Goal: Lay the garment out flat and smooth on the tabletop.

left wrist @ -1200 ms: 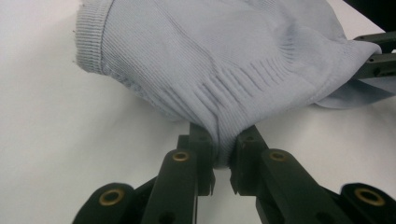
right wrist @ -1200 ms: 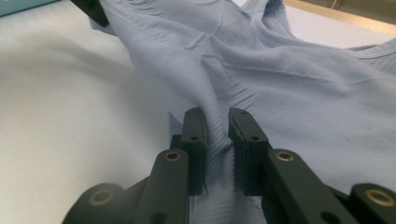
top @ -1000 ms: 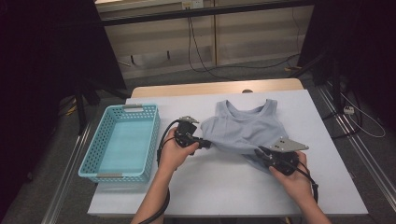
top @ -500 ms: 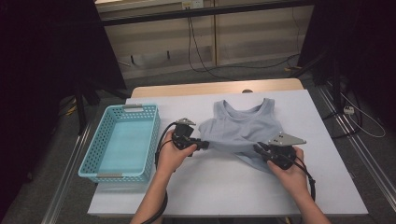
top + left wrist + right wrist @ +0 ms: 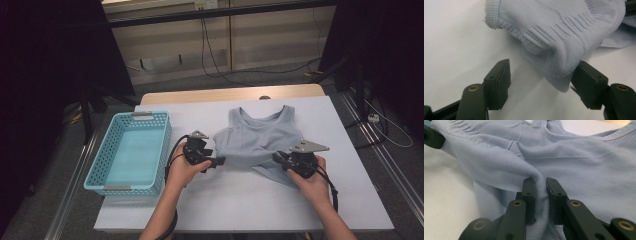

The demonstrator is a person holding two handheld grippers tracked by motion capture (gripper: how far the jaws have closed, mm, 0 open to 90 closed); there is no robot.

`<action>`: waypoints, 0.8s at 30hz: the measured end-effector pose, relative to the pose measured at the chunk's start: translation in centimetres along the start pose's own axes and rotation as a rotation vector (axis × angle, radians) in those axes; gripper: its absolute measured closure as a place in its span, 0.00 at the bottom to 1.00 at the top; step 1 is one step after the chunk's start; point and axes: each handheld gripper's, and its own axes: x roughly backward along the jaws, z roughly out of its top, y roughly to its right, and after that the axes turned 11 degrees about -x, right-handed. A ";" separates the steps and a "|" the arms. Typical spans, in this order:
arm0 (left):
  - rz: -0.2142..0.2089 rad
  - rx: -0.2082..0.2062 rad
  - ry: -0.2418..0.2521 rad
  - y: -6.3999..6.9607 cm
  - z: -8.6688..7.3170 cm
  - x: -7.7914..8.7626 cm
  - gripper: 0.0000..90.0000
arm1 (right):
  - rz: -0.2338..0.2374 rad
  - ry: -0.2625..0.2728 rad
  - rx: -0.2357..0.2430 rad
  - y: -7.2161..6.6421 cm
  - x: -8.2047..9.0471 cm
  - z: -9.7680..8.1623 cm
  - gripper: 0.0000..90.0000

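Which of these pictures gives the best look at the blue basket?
The high view: the blue basket sits whole at the table's left, beside the left gripper, its bare floor and grid walls plain to see. The two gripper views look at the light blue top instead, so they tell nothing about the basket.

No readable text, label or number anywhere (not on any surface).

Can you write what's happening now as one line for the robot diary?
left gripper: jaws just opening, top hem loose between | right gripper: shut on tank top | basket: empty
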 end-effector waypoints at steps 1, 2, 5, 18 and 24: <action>0.005 -0.007 -0.001 0.0 -0.1 0.1 0.37 | 0.000 0.000 0.000 0.0 0.0 0.0 0.87; 0.009 -0.008 -0.003 0.0 -0.2 0.1 0.36 | 0.005 -0.006 0.002 0.0 -0.2 0.0 0.87; 0.013 -0.023 -0.001 0.2 -0.5 0.1 0.35 | 0.005 -0.008 0.001 -0.1 -0.3 0.0 0.87; 0.042 -0.072 -0.008 1.1 -1.4 -1.1 0.48 | 0.015 -0.002 -0.021 -0.1 -0.1 0.0 0.87; 0.036 -0.080 0.034 1.6 -0.6 -1.1 0.75 | 0.021 0.037 -0.042 0.3 0.9 0.2 0.86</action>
